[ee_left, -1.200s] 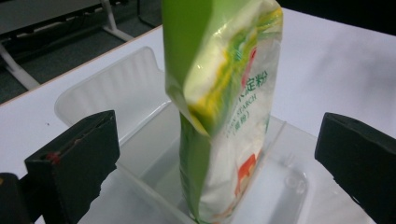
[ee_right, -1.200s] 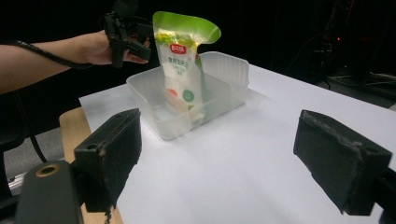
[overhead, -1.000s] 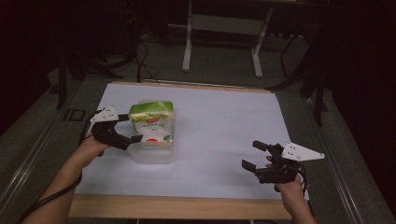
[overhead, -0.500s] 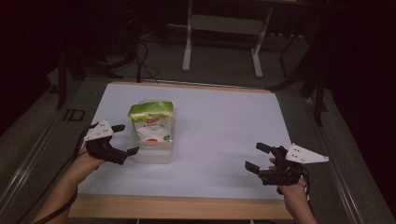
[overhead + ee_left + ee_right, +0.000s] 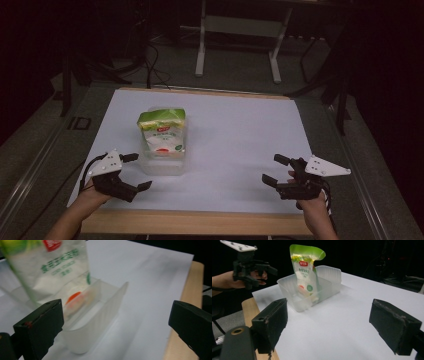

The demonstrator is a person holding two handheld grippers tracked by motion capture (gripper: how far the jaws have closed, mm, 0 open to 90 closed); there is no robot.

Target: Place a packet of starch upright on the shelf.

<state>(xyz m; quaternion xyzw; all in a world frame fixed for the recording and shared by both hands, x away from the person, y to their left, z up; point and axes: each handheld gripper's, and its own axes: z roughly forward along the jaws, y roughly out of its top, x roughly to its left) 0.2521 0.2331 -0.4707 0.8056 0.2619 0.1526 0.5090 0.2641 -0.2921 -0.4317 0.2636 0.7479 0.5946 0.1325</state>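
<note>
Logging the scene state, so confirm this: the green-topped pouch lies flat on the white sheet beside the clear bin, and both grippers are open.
Wrong on one count: the pouch stands upright inside the clear bin, as the right gripper view shows. Both grippers are open.

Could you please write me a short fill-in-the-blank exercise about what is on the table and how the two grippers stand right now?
1. The green-topped pouch stands inside a translucent plastic ____.
2. The jaws of the left gripper are ____, holding nothing.
3. The container lies nearer to the ____ gripper than to the other one.
4. The right gripper hovers over the ____ sheet that covers the table.

Missing words: container; open; left; white
</note>
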